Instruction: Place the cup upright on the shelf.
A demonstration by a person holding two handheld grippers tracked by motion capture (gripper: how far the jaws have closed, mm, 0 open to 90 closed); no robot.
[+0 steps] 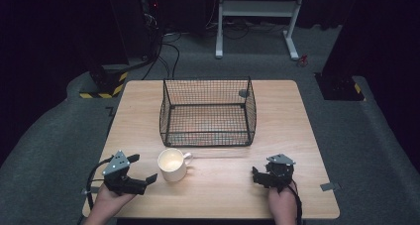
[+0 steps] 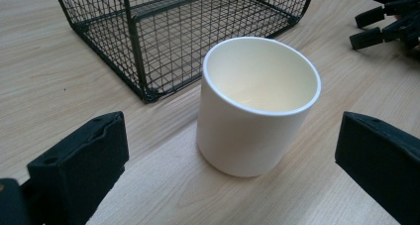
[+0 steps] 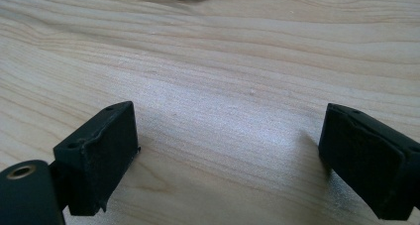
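In the high view, a cream mug (image 1: pixel 171 165) is being seen standing upright on the wooden surface (image 1: pixel 218 195), in the lower centre-left of the frame, with its handle turned toward the right of the frame. A black wire basket (image 1: pixel 207 112) is being seen in the middle of the frame, just above the mug and apart from it. The left gripper (image 1: pixel 144 168) is being held in a hand (image 1: pixel 108 199) at the lower left of the frame, with its jaws spread wide and directed toward the mug; one jaw tip is being seen just beside the mug wall, and contact cannot be confirmed. In the left gripper view, the mug (image 2: pixel 257 106) is being shown in the centre of the frame, beyond the two parted jaws, with a corner of the basket (image 2: pixel 148 41) at the upper left. Nothing is being gripped. The right gripper (image 1: pixel 259 175) is being held in the other hand (image 1: pixel 282 205) at the lower right of the frame, well apart from the mug. In the right gripper view, its jaws are being shown parted over bare wood (image 3: pixel 223 86), with nothing between them.
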